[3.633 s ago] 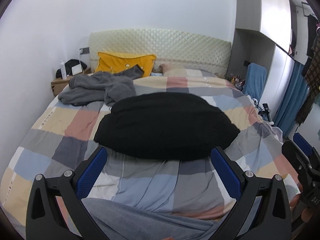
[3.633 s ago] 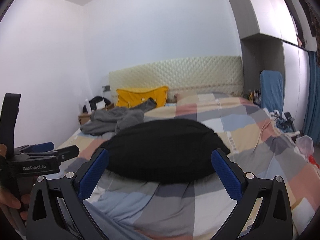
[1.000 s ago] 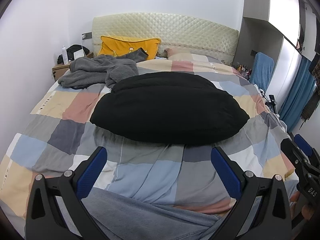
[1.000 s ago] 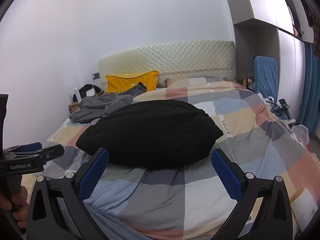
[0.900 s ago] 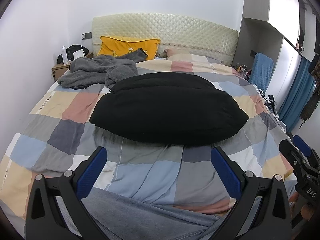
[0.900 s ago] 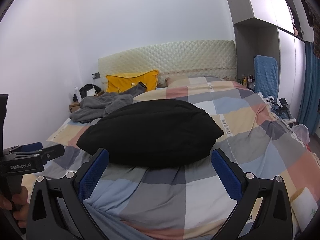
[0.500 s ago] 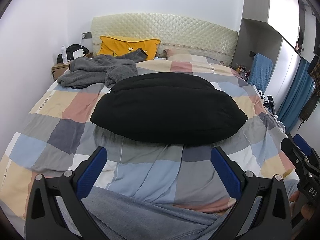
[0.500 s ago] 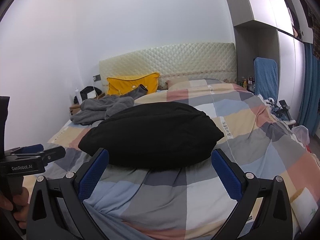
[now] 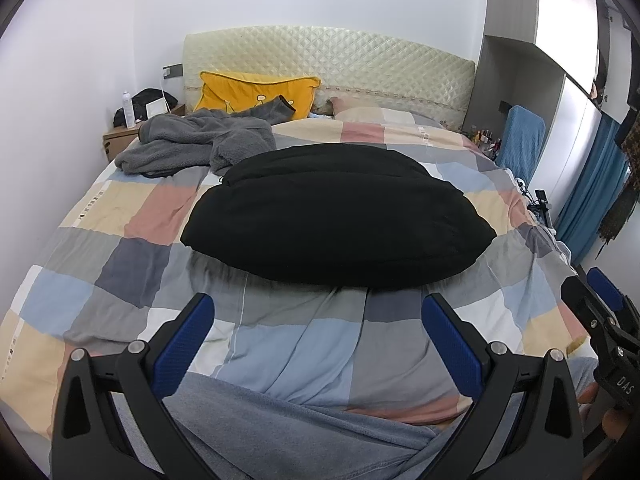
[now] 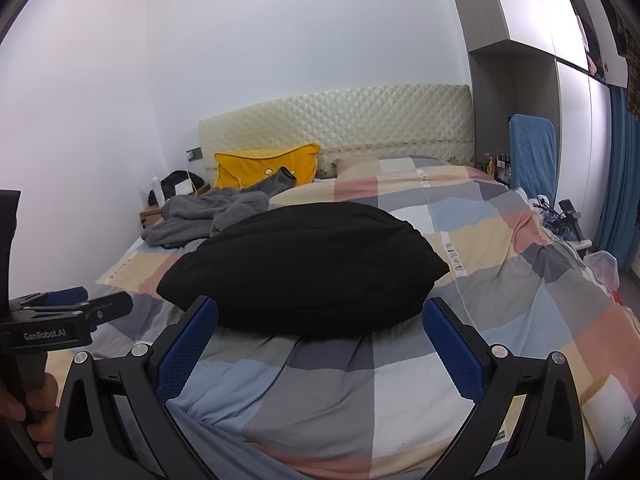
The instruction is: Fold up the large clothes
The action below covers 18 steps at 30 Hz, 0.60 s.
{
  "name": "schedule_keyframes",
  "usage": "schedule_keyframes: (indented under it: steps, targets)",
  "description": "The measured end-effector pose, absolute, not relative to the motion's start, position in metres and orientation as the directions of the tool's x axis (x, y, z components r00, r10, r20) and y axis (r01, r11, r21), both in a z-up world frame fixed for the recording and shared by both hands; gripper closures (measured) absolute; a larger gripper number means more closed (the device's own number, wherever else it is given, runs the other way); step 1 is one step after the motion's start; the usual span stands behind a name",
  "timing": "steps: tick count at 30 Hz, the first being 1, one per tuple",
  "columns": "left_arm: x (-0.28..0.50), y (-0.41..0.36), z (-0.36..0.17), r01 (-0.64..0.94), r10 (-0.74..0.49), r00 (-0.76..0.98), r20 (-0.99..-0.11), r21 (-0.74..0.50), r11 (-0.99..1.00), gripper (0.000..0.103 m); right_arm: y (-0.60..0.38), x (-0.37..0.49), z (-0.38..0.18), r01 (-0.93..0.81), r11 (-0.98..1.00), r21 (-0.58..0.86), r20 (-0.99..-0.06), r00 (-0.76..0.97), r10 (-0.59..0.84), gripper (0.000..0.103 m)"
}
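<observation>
A large black garment (image 9: 336, 212) (image 10: 300, 268) lies folded into a thick flat bundle on the middle of the checked bedspread (image 9: 120, 272) (image 10: 520, 280). My left gripper (image 9: 318, 332) hovers open over the foot of the bed, a short way in front of the bundle's near edge, with nothing between its blue pads. In the same stance my right gripper (image 10: 320, 334) is held wide open and empty, just short of that edge. Each gripper shows at the edge of the other's view.
A crumpled grey fleece garment (image 9: 200, 142) (image 10: 208, 214) lies at the far left of the bed by a yellow pillow (image 9: 256, 94). A nightstand (image 9: 120, 138) stands left of the headboard (image 9: 328, 64). Blue-grey cloth (image 9: 300, 436) lies under the grippers. Wardrobe, blue chair and curtain on the right.
Both grippers have risen a little and tilted, so the bed sits slightly lower in view. The black bundle has not moved. Both stay open.
</observation>
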<state>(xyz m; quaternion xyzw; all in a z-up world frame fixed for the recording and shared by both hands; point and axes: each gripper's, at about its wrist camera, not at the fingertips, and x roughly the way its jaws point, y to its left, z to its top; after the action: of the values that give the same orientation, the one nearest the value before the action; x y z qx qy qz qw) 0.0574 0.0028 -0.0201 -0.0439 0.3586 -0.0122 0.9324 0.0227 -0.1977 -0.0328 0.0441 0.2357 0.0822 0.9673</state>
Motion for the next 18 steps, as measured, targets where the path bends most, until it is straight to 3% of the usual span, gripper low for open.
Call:
schedule_keyframes:
  steps: [18]
  targets:
    - [0.0619,-0.0025,-0.0168,0.007,-0.068,0.743,-0.666,-0.094,0.996,0.000,-0.2043,0.0269,-0.0317,-0.143,0.981,0.127,-0.450,0.874,0.186,0.000]
